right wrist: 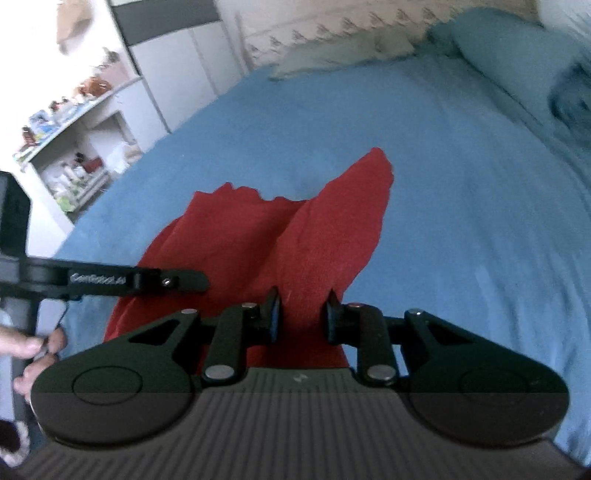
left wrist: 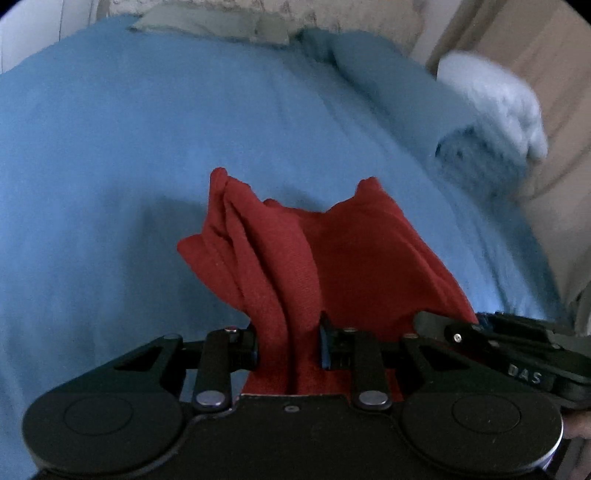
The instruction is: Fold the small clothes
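Note:
A small red garment hangs bunched over the blue bed sheet. My left gripper is shut on one part of its edge, the cloth pinched between the pads. My right gripper is shut on another part of the same red garment. The two grippers are close side by side: the right one shows at the right edge of the left wrist view, the left one at the left of the right wrist view. The garment's lower end droops toward the sheet in folds.
A blue pillow and a pale fluffy blanket lie at the bed's head. A grey-green cloth lies at the far edge. White shelves with small items stand left of the bed.

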Demonstrator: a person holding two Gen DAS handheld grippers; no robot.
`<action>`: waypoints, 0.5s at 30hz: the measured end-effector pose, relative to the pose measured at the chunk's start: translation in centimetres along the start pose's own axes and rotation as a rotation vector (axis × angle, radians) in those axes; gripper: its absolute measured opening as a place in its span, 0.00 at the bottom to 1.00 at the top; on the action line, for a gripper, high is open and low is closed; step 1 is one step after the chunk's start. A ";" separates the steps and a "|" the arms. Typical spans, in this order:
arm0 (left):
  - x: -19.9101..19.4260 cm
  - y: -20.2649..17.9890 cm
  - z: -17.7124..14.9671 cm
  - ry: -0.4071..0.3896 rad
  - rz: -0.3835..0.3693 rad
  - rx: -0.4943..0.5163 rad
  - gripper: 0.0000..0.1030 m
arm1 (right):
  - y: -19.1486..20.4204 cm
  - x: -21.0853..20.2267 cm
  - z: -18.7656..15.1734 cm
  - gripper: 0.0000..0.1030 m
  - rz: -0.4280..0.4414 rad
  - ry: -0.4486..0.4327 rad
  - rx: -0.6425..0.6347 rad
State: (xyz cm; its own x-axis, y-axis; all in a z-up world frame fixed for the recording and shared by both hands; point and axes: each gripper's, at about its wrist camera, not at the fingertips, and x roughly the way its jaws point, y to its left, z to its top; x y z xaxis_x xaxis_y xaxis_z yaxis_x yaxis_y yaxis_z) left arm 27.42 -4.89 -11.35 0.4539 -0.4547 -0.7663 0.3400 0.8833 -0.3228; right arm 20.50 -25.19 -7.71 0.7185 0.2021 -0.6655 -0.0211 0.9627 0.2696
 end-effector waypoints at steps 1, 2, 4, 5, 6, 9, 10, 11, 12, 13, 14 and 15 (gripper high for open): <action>0.6 -0.3 -0.7 0.015 0.019 0.008 0.30 | -0.5 0.3 -1.1 0.37 -0.014 0.010 0.006; 1.0 -0.4 -1.3 0.006 0.053 0.029 0.32 | -1.1 0.9 -2.2 0.38 -0.026 0.026 0.011; 1.2 -0.1 -1.9 -0.024 0.073 0.066 0.42 | -2.2 1.6 -4.1 0.42 -0.053 0.034 0.018; 1.2 0.2 -2.0 -0.030 0.073 0.065 0.51 | -2.9 1.9 -4.7 0.45 -0.048 0.031 0.032; 1.2 0.6 -2.0 -0.030 0.084 0.058 0.65 | -3.4 2.0 -5.1 0.47 -0.039 0.026 0.052; 0.3 1.5 -2.3 -0.078 0.138 0.025 0.84 | -4.0 1.1 -5.4 0.73 -0.039 -0.002 0.093; -0.2 1.9 -2.6 -0.099 0.150 0.014 0.84 | -3.7 0.8 -5.1 0.85 -0.049 -0.023 0.086; -0.7 2.4 -3.0 -0.112 0.163 0.002 0.85 | -3.5 0.5 -4.8 0.92 -0.063 -0.055 0.075; -1.0 3.0 -3.3 -0.117 0.174 -0.011 0.86 | -3.5 -0.1 -4.8 0.92 -0.080 -0.087 0.067; -0.9 3.6 -3.4 -0.118 0.174 -0.025 0.86 | -3.5 0.0 -4.7 0.92 -0.093 -0.099 0.068; -0.9 4.0 -3.4 -0.114 0.167 -0.038 0.87 | -3.8 0.1 -4.6 0.90 -0.106 -0.097 0.073; -0.5 4.3 -3.4 -0.104 0.163 -0.048 0.87 | -4.1 0.6 -4.6 0.90 -0.124 -0.088 0.080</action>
State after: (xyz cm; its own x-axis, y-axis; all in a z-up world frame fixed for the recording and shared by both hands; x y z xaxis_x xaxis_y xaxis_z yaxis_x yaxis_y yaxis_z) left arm 25.81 -0.47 -14.23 0.5834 -0.3126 -0.7497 0.2168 0.9494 -0.2272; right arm 17.82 -28.24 -12.38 0.7701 0.0633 -0.6347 0.1237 0.9613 0.2460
